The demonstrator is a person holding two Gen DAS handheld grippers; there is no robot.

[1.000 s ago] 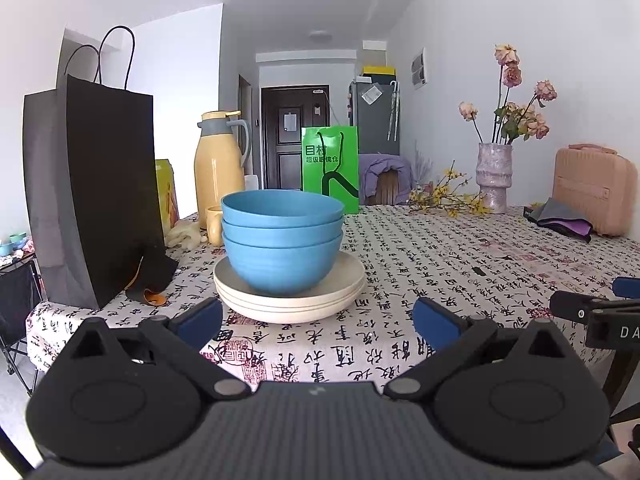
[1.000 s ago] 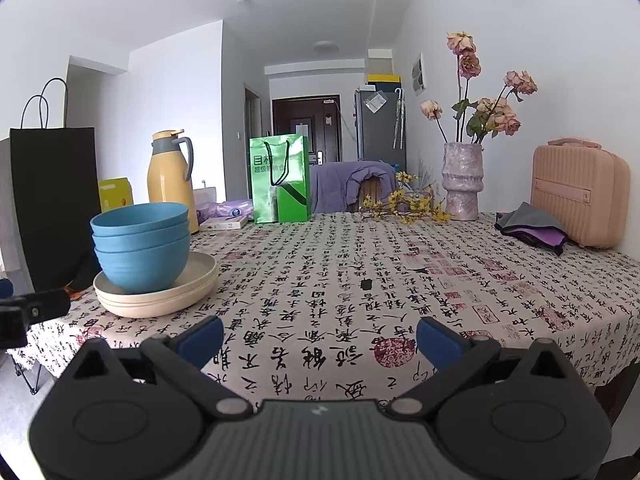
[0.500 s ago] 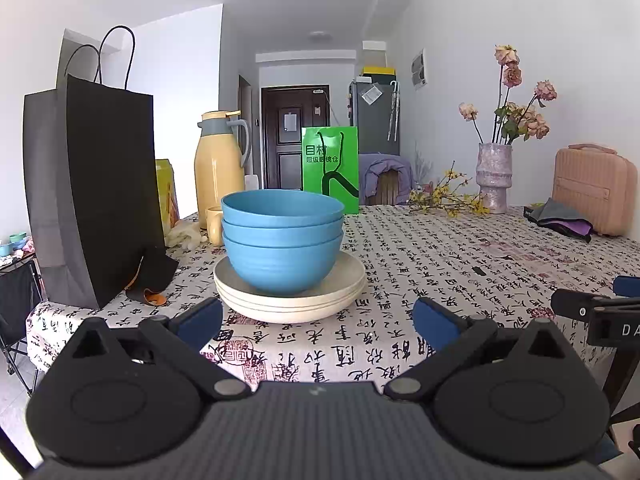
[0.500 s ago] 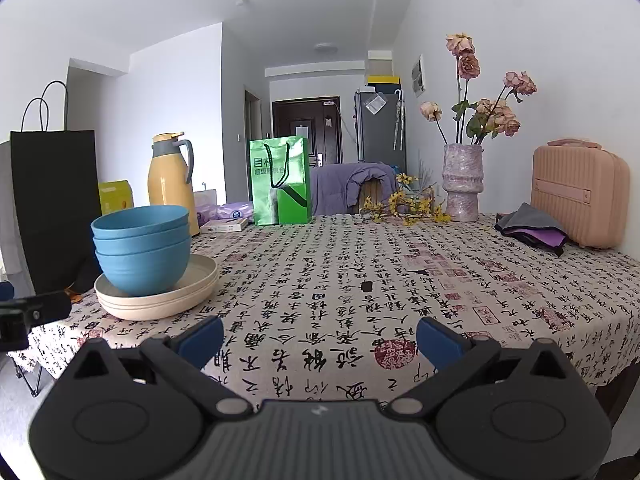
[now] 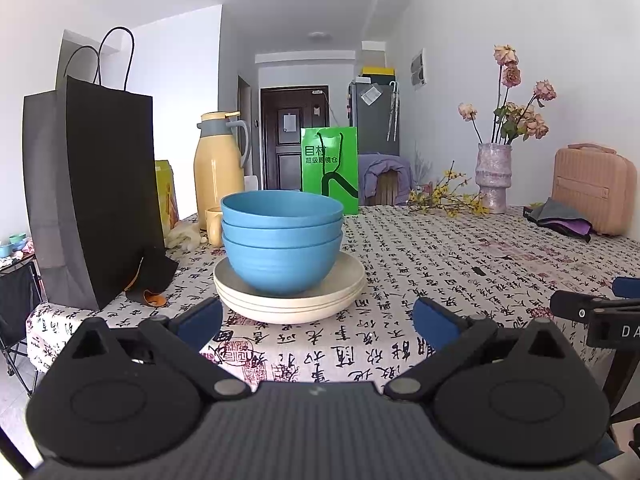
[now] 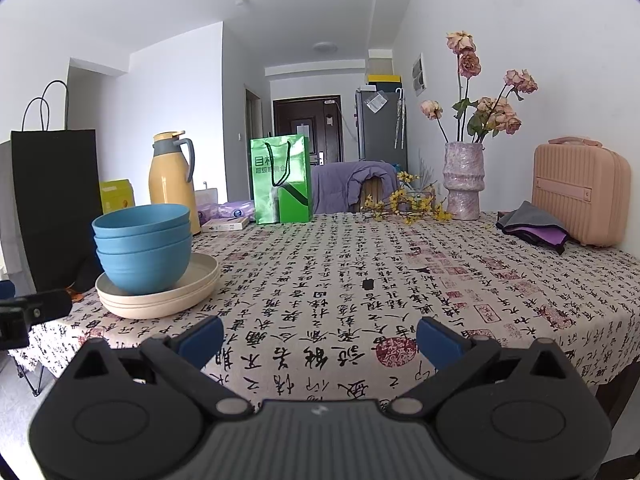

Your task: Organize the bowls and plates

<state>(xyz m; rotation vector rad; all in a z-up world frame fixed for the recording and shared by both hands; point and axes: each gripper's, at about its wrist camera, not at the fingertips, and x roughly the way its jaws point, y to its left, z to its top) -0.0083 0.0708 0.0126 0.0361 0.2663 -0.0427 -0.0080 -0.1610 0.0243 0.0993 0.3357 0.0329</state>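
Three blue bowls [image 5: 281, 248] sit nested on a stack of cream plates [image 5: 289, 300] near the table's [image 5: 460, 256] front-left corner. The left gripper [image 5: 316, 318] and right gripper [image 6: 320, 332] both hang spread wide, holding nothing. Honestly, grab only the top bowl and the nested ones might stick, lift, then drop.

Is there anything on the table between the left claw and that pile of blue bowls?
No: in the left wrist view only bare printed tablecloth lies between the open left gripper and the blue bowls, which sit on stacked cream plates.
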